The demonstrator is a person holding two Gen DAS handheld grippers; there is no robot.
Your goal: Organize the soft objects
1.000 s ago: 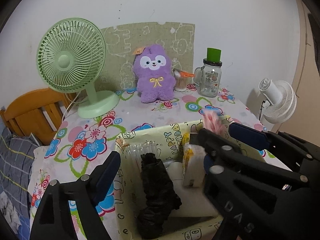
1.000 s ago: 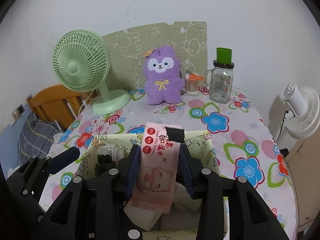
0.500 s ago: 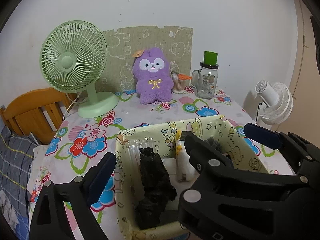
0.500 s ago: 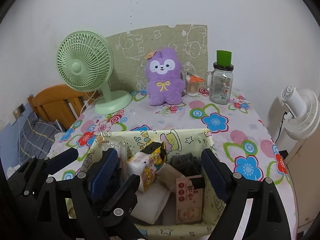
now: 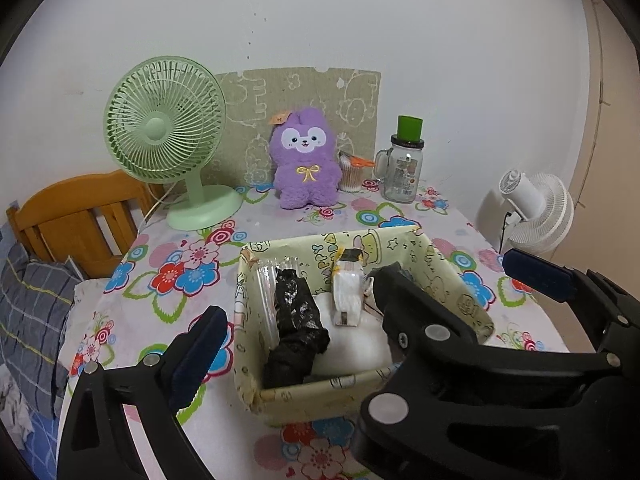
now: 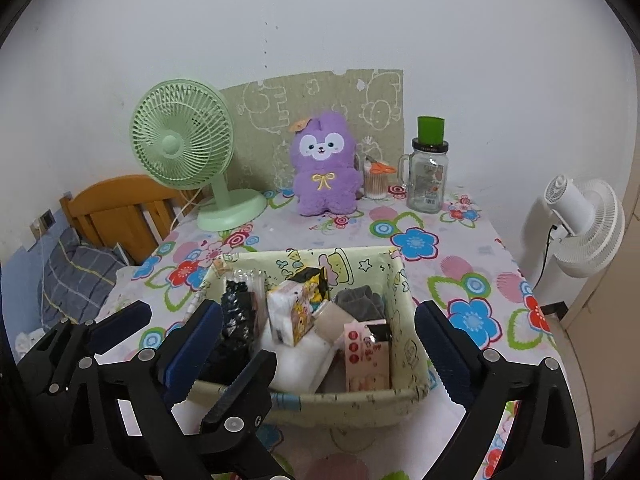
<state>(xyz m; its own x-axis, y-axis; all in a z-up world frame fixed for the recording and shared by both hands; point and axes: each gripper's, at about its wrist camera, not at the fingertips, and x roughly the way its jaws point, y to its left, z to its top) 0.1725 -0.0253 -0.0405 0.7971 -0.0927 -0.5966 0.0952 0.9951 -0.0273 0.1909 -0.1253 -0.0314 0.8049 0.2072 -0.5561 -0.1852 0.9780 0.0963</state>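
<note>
On the flowered table, the left gripper has just been opening, its fingers wide apart and holding nothing. The bin holds a black bag, a tissue pack and a pink pack. The right gripper, jaws just opened, straddles the bin with nothing clamped.

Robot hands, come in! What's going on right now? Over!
Both claws open, nothing held: left claw, right claw. Pink pack down in the bin. Purple plush on the table. Nothing in the way.
</note>
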